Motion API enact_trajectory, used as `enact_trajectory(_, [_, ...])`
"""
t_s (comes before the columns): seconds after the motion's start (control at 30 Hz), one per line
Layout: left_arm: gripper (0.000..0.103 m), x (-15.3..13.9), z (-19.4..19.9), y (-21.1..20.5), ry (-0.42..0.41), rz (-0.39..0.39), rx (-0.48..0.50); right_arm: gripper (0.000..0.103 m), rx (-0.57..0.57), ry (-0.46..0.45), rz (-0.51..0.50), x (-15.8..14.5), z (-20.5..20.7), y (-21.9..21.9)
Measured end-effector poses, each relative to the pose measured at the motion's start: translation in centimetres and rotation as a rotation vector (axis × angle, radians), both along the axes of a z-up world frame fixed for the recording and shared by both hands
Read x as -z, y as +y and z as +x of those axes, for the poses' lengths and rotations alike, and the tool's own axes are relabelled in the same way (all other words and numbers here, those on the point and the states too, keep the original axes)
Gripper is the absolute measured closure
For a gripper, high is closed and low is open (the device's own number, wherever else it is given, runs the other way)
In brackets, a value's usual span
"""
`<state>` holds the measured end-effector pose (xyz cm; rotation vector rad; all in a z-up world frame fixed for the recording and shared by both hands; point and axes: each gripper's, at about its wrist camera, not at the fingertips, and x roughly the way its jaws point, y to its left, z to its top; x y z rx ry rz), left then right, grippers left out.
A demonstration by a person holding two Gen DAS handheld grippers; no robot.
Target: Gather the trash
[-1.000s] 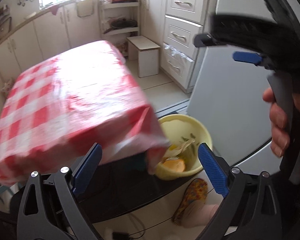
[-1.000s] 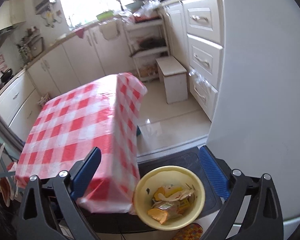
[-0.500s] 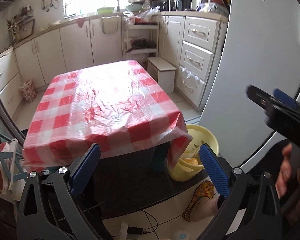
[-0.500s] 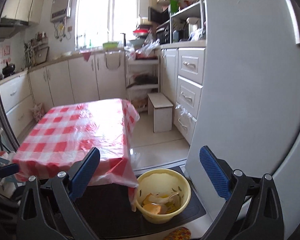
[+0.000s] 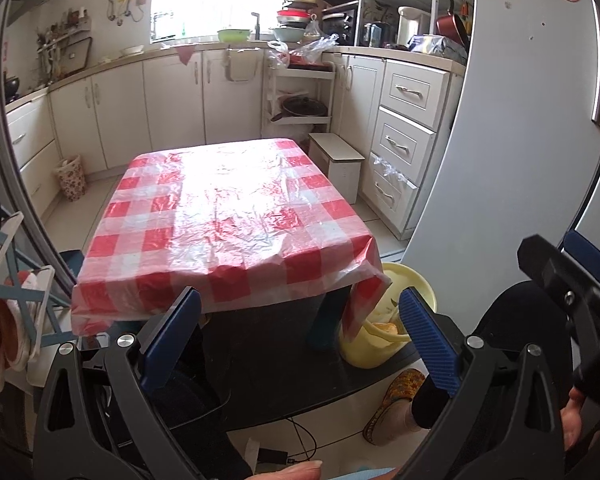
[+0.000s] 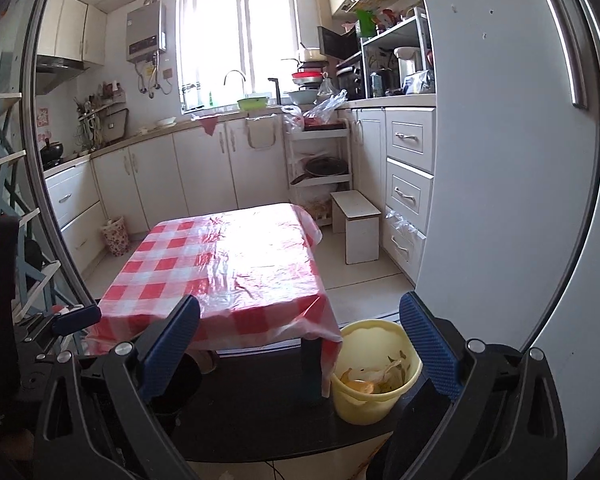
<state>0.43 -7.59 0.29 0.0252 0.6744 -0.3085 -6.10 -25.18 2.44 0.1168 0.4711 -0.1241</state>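
A yellow bucket (image 6: 374,374) holding peels and other trash (image 6: 364,382) stands on a black mat by the near right corner of a low table with a red-and-white checked plastic cloth (image 6: 236,268). In the left wrist view the bucket (image 5: 380,340) is partly hidden by the hanging cloth (image 5: 228,216). My left gripper (image 5: 300,340) is open and empty, held back from the table's near edge. My right gripper (image 6: 300,344) is open and empty, above and behind the bucket. The right gripper also shows at the right of the left wrist view (image 5: 572,280).
A grey fridge (image 6: 500,180) stands close on the right. A white stool (image 6: 358,226) sits beyond the table by the drawers. White cabinets (image 6: 204,172) line the back wall. A blue rack (image 5: 8,280) is on the left. A slippered foot (image 5: 396,404) is beside the mat.
Both grippers have pulled up and back from the bucket and table. The view widened from the table corner and bucket to the whole kitchen. Both stayed open.
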Motion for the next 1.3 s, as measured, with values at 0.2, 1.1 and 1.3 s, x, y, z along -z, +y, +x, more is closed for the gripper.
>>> enact_trajectory(0.2, [0.008,-0.4,-0.4,0.5,-0.014,-0.002,-0.018,0.007,0.006,0.009,0.004,0.2,-0.4,0.5])
enact_trajectory(1.1, [0.008,-0.3,-1.1,0.2,-0.025,0.02,-0.026,0.007,0.013,0.03,0.001,0.8,-1.3,1.1])
enact_trajectory(1.3, [0.008,0.0,-0.9,0.3,-0.018,0.02,-0.036,0.007,0.016,0.035,-0.005,1.0,-1.4,1.2])
